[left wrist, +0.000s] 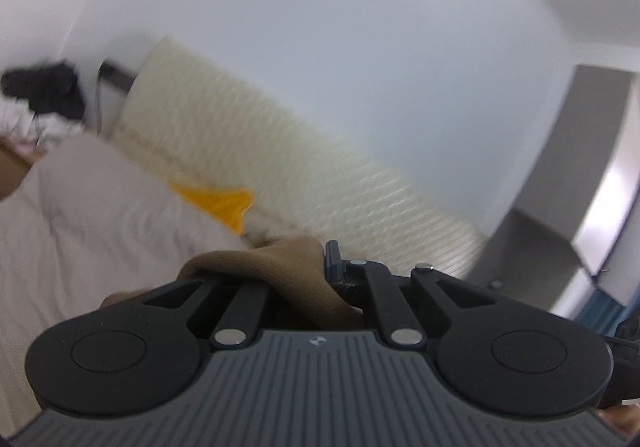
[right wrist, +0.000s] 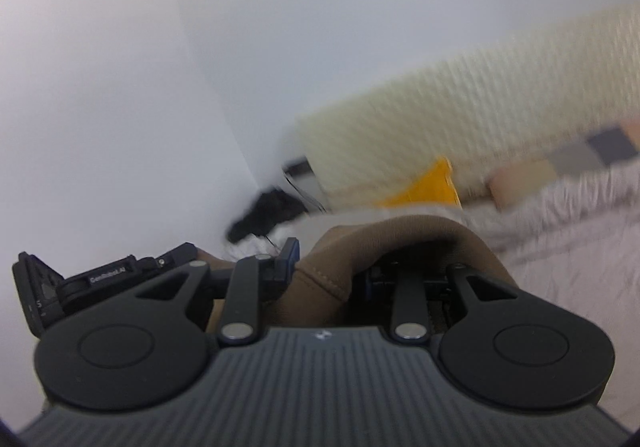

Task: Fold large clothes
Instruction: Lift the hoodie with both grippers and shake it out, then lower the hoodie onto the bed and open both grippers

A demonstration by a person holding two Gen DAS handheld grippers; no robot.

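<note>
A brown knit garment (left wrist: 280, 267) is bunched between the fingers of my left gripper (left wrist: 316, 267), which is shut on it and lifted above the bed. The same brown garment (right wrist: 384, 247) drapes over the fingers of my right gripper (right wrist: 332, 271), which is shut on it too. The left gripper's body (right wrist: 80, 283) shows at the left of the right wrist view, close beside the right one. Most of the garment hangs below and is hidden. Both views are blurred by motion.
A bed with a pale pinkish sheet (left wrist: 80, 215) lies below, with a cream padded headboard (left wrist: 256, 151) against a white wall. A yellow item (left wrist: 224, 203) lies at the headboard. A black object (left wrist: 44, 87) sits in the corner. A grey cabinet (left wrist: 568, 175) stands at right.
</note>
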